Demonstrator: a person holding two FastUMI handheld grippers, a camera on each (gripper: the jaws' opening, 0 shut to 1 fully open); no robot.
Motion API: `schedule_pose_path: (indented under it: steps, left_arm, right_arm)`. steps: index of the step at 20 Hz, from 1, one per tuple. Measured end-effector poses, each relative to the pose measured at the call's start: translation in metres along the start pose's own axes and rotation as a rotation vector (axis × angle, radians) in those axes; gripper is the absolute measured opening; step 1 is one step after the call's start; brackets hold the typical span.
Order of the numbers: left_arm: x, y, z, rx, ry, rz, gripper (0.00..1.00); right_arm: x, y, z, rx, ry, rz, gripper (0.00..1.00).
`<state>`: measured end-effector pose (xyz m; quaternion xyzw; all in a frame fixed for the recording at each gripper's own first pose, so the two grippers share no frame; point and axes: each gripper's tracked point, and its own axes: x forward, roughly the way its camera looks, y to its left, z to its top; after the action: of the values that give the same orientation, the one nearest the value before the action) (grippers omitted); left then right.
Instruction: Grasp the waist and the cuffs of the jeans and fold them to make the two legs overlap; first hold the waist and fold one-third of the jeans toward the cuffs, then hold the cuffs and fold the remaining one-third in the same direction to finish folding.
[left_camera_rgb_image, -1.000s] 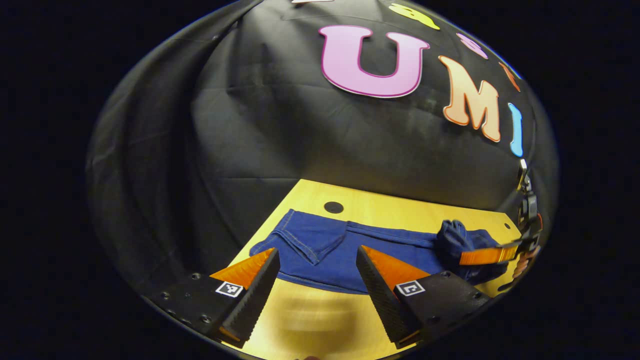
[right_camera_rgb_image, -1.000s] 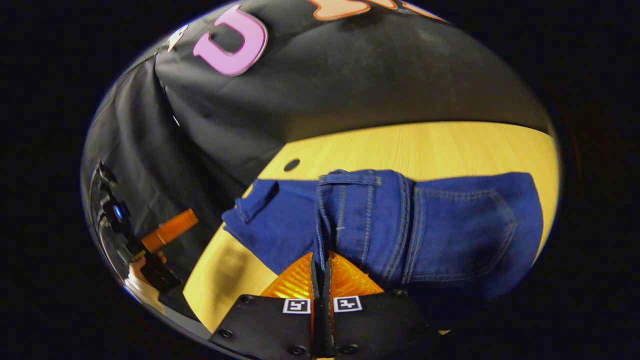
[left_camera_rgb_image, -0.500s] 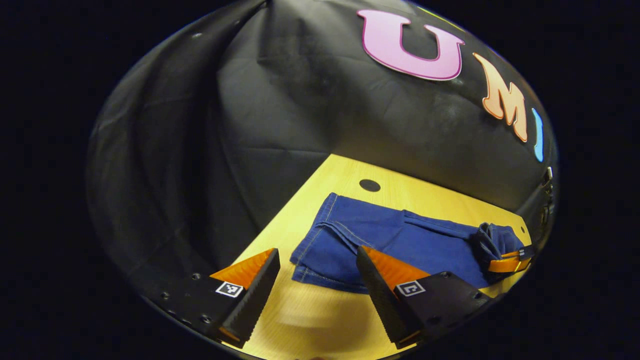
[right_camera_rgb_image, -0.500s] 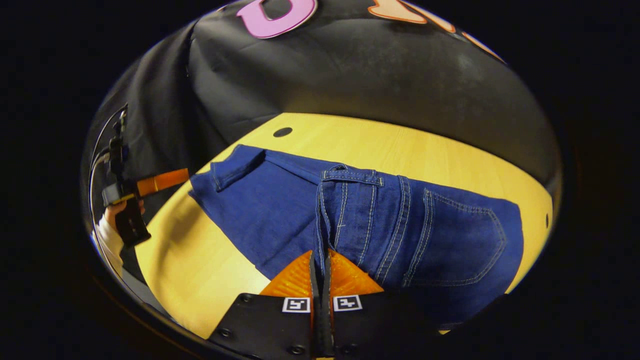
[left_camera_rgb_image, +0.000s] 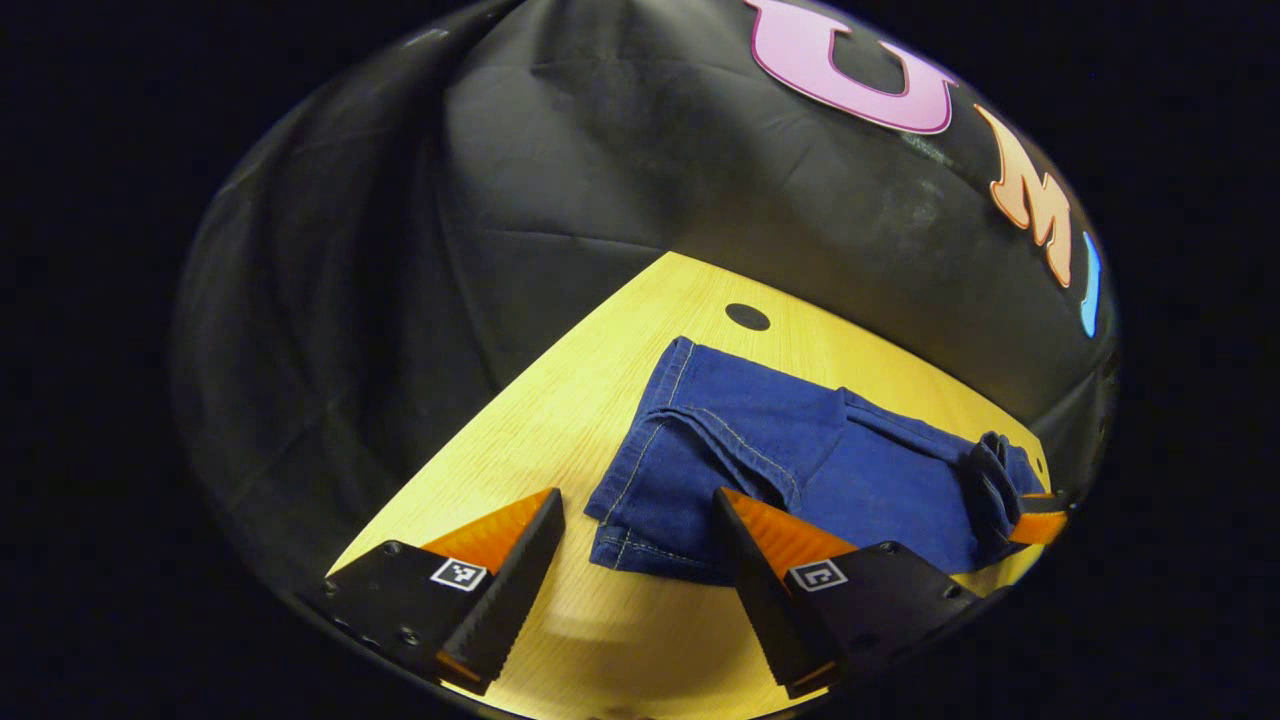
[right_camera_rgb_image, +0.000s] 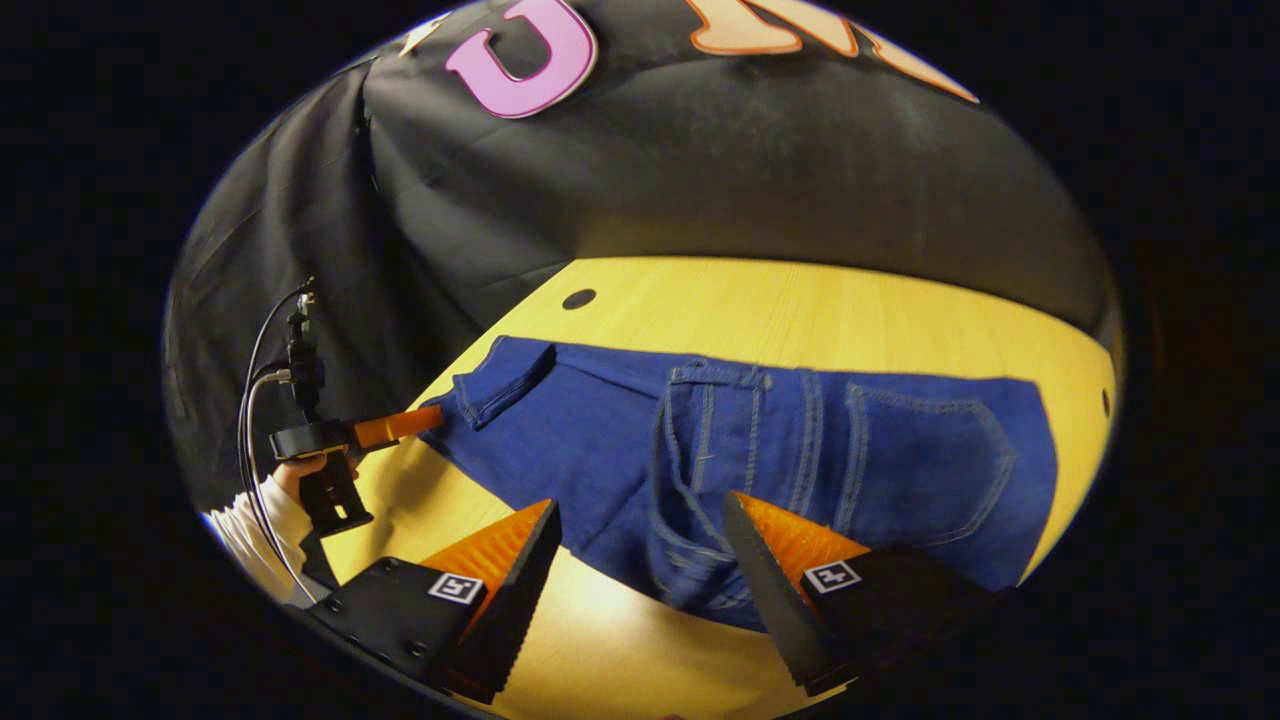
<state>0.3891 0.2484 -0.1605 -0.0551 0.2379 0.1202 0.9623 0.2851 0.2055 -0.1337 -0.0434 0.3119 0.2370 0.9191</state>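
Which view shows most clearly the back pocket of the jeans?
The right gripper view: the back pocket lies flat, its stitching plain. In the left gripper view the jeans show their cuff end nearest; I cannot make out the pocket.

Jeans (right_camera_rgb_image: 760, 450) lie flat on the table (right_camera_rgb_image: 800, 300), stretched crosswise before the booth wall. Waist end sits just ahead of the right gripper (right_camera_rgb_image: 640, 560); cuff end (left_camera_rgb_image: 640, 480) just ahead of the left gripper (left_camera_rgb_image: 640, 560). A hole in the table (left_camera_rgb_image: 747, 317) lies behind the cuffs.
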Motion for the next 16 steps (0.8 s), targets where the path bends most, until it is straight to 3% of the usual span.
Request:
schedule_pose_path:
  steps: [1,2,3,4,6,9,10,11,14,15,16]
  left_arm:
    - [0.001,0.0,0.0,0.002,-0.001,0.002,0.92]
    - [0.001,0.0,-0.001,0.005,0.002,0.004,0.92]
    - [0.002,0.001,-0.002,0.009,0.008,0.007,0.91]
    - [0.002,0.001,-0.003,0.016,0.015,0.009,0.92]
    - [0.002,0.002,-0.006,0.048,0.032,0.009,0.92]
    - [0.005,0.018,-0.014,0.108,0.043,0.029,0.56]
    - [0.005,0.013,-0.012,0.097,0.04,0.017,0.57]
    - [0.003,0.009,-0.012,0.081,0.037,0.012,0.49]
    - [0.006,0.0,-0.01,0.045,0.027,0.0,0.28]
    - [0.005,0.0,-0.011,0.044,0.025,-0.002,0.2]
    - [0.003,-0.001,-0.011,0.046,0.026,-0.004,0.17]
  right_arm:
    - [-0.011,-0.003,0.007,-0.001,-0.027,-0.005,0.94]
    - [-0.02,-0.001,0.014,0.019,-0.052,-0.004,0.98]
    - [-0.028,-0.003,0.02,0.049,-0.072,-0.006,0.95]
    - [-0.035,-0.009,0.024,0.076,-0.084,-0.014,0.98]
    - [-0.047,-0.026,0.028,0.091,-0.099,-0.057,0.94]
    - [-0.064,-0.051,0.04,0.056,-0.14,-0.127,0.98]
    - [-0.067,-0.052,0.043,0.057,-0.149,-0.131,0.94]
    - [-0.068,-0.053,0.043,0.065,-0.154,-0.136,0.98]
    - [-0.073,-0.056,0.045,0.093,-0.163,-0.149,0.98]
    - [-0.073,-0.055,0.043,0.1,-0.165,-0.146,0.94]
    - [-0.074,-0.053,0.043,0.104,-0.166,-0.143,0.98]
